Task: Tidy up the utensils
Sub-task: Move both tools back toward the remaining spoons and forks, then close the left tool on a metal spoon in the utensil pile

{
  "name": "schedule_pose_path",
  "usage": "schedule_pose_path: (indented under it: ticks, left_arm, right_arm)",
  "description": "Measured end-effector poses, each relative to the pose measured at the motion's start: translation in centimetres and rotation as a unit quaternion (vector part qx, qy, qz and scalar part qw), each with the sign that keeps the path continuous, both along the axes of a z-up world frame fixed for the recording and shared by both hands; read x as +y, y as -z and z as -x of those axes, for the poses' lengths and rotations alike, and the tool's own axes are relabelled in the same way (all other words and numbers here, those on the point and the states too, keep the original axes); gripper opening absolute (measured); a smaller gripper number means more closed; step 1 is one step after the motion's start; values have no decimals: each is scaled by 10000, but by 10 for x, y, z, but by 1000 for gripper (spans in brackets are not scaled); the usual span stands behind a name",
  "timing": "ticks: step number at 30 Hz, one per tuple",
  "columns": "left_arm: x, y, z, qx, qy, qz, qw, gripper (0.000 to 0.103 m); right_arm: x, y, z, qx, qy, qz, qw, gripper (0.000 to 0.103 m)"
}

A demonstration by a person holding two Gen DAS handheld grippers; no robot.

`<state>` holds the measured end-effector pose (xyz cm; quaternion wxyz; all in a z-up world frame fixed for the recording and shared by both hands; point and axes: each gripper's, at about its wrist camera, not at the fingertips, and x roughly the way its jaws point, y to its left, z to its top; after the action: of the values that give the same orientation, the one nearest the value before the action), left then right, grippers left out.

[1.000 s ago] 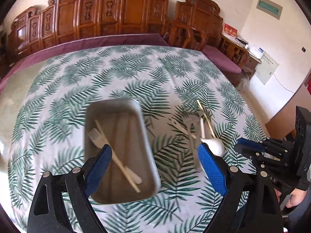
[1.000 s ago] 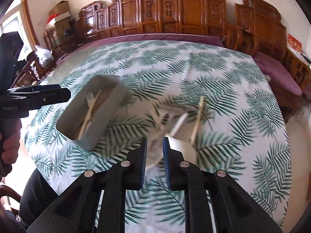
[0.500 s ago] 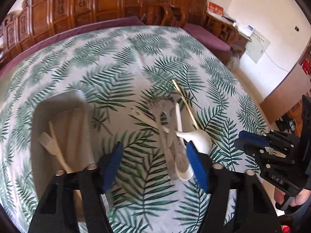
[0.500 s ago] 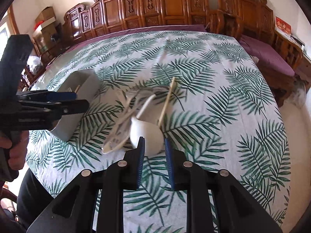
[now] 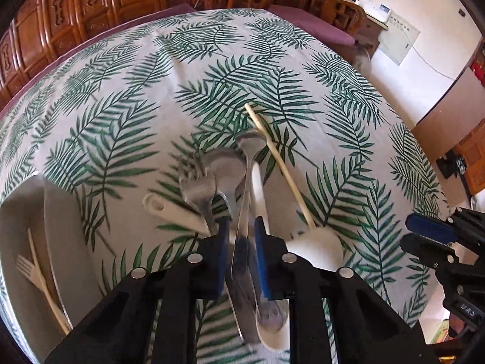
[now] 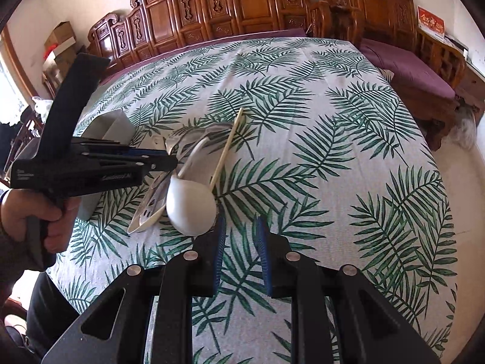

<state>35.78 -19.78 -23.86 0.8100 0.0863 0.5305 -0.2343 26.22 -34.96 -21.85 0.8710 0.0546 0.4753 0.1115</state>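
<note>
Metal spoon handle (image 5: 242,242) between left tool (image 5: 239,242) pads.

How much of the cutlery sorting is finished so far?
Barely begun. Done: a pale fork lies in the metal tray. In hand: the left tool has just been closing around metal handles in the pile. Left: metal fork, white spoon, chopstick and the others. The right tool holds nothing.

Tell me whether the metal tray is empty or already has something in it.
Not empty. In the left wrist view the metal tray holds a pale fork and a thin stick lying across it.
</note>
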Motion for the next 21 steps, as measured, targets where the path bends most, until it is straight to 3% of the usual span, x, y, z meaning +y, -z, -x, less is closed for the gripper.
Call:
schedule_pose_path:
  ticks: [21]
  left_arm:
    - [-26,13,-20,28,280,-599,9978,12]
  right_arm:
    - [-16,14,2,68,150,-181,9997,26]
